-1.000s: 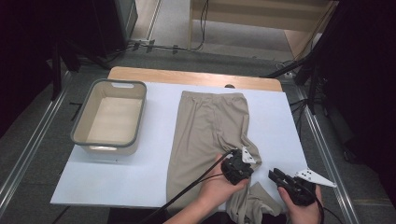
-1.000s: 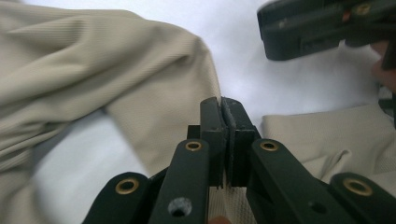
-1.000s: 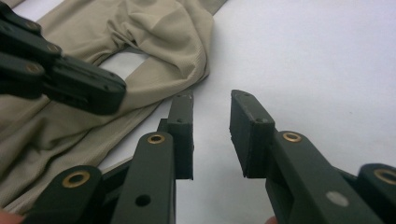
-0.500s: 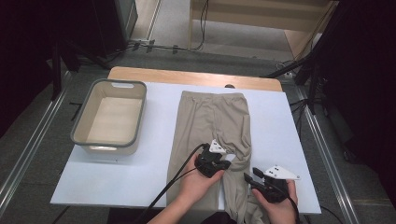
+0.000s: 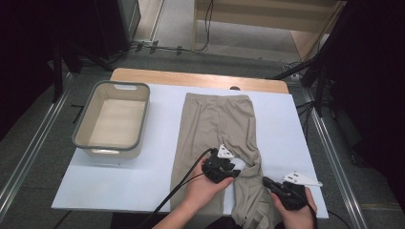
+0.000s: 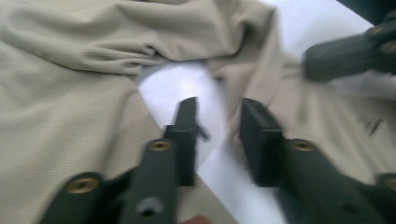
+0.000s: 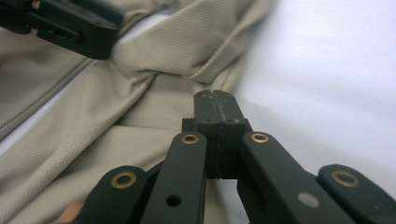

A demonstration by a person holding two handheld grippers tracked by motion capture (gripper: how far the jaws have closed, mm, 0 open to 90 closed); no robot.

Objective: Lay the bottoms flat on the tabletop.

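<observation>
**Trousers lengthwise on the table, legs bunched at the near edge**

High view: beige trousers [image 5: 217, 129] lie on the white table [image 5: 119, 181], long axis running away from the person, waistband far, rumpled legs near. A grey bin [image 5: 112, 119] sits to their left.

Left gripper view: left gripper [image 6: 215, 135] has its jaws parted over bare table between folds, holding nothing.

Right gripper view: right gripper [image 7: 215, 108] has its jaws pressed together; whether they pinch fabric is unclear.
</observation>
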